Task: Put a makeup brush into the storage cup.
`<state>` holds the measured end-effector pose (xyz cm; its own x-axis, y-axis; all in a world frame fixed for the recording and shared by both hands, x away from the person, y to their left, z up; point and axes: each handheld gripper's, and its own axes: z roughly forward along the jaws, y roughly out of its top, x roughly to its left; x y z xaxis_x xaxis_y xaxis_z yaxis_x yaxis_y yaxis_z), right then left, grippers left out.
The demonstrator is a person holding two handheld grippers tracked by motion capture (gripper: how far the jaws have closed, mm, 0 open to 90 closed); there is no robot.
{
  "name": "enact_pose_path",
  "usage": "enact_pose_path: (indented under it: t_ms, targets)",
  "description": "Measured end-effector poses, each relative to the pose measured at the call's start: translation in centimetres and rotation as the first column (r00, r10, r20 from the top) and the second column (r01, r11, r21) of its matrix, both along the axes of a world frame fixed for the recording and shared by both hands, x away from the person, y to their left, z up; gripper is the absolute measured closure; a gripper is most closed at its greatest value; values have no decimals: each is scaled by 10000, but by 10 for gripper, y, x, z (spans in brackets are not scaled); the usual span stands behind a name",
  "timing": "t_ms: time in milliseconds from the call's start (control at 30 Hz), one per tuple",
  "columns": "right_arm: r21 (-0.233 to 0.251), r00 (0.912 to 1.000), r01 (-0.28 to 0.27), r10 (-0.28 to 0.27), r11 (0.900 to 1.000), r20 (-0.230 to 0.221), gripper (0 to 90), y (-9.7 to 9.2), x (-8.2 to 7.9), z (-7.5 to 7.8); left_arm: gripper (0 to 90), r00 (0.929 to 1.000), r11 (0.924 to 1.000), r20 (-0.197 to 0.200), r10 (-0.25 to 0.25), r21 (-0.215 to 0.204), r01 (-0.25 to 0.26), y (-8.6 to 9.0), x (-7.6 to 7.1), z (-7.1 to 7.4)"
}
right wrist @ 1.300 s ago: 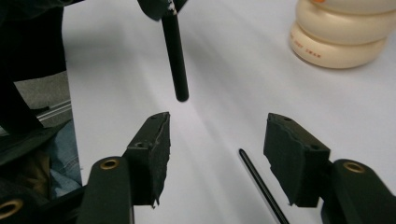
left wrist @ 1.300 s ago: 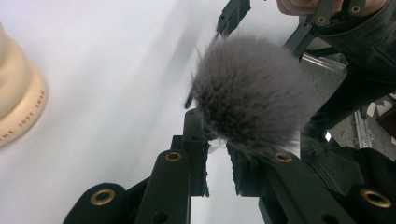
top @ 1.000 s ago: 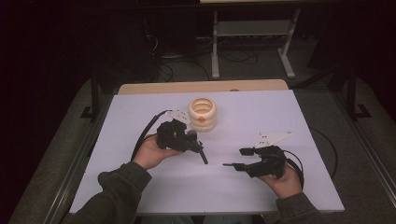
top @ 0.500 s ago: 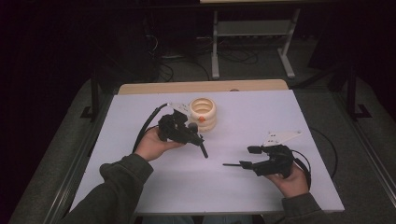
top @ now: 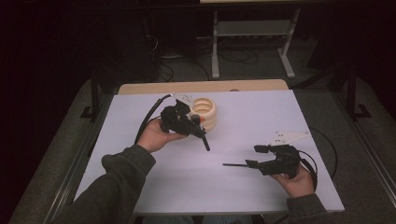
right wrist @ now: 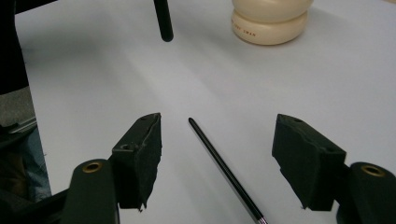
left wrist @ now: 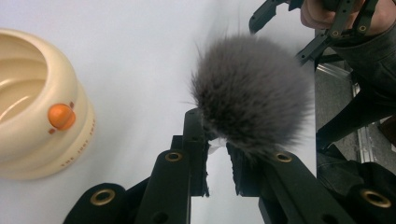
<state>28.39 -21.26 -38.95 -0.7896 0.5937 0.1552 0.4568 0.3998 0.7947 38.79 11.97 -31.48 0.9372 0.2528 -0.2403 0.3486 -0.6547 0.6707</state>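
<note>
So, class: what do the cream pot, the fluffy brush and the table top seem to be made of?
The cream pot looks like glazed ceramic or glossy plastic: smooth, with soft highlights.

The brush head looks like soft grey hair or synthetic fibre: fine loose strands at its edge.

The table top looks like a matt white sheet, perhaps paper or laminate: flat, without glare.

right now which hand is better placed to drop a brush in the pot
Left gripper: grips the fluffy brush beside the cream pot. On the right gripper the jaws have just been opening, a thin stick lying between them.
</note>
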Motion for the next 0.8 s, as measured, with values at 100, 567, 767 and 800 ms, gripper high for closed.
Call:
enact_pose_path:
  t_ms: [100,567,767,800]
  targets:
    - [-5,10000,72,-72,10000,4,313,-3,0,-1,777,10000,10000,-19,59,-59,-59,-2,3,3]
    - [-129,9998,187,-187,9997,31,310,-6,-1,-3,778,9998,9999,194,86,70,-87,-8,21,26]
    - [-117,9994,342,-341,9993,80,305,-10,0,-3,777,9996,9998,230,151,124,-154,-10,30,37]
    - [-110,9993,377,-376,9992,73,305,-11,0,-3,777,9996,9999,252,130,108,-133,-10,32,38]
